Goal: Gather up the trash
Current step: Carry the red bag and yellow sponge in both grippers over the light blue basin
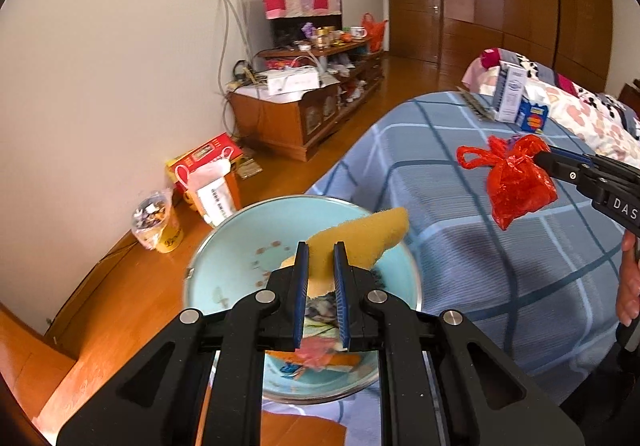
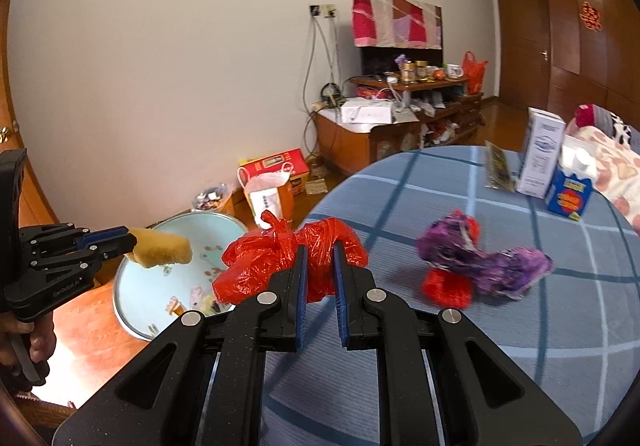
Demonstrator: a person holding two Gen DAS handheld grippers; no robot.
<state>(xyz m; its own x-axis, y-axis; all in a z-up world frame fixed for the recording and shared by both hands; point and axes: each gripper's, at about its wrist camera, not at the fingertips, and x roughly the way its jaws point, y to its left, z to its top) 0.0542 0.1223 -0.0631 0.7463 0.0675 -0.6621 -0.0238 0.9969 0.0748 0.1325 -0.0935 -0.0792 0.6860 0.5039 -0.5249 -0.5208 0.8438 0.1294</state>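
Observation:
My left gripper point(image 1: 321, 250) is shut on a yellow sponge point(image 1: 364, 242) and holds it over a light blue basin point(image 1: 224, 266) on the floor; the basin has bits of trash in it. In the right wrist view the left gripper point(image 2: 130, 242) holds the sponge point(image 2: 162, 252) above the basin point(image 2: 168, 286). My right gripper point(image 2: 320, 250) is shut on a knotted red plastic bag point(image 2: 280, 262) and holds it above the blue checked table cover point(image 2: 460, 346). The bag point(image 1: 518, 182) and the right gripper point(image 1: 540, 160) also show in the left wrist view.
A purple and red crumpled wrapper point(image 2: 480, 266), a white carton point(image 2: 542, 154), a blue box point(image 2: 570, 192) and a dark packet point(image 2: 498, 166) are on the table. A red box point(image 2: 276, 170), a white bag and a cup of scraps point(image 1: 156, 218) stand by the wall. A wooden cabinet point(image 1: 288, 122) is behind.

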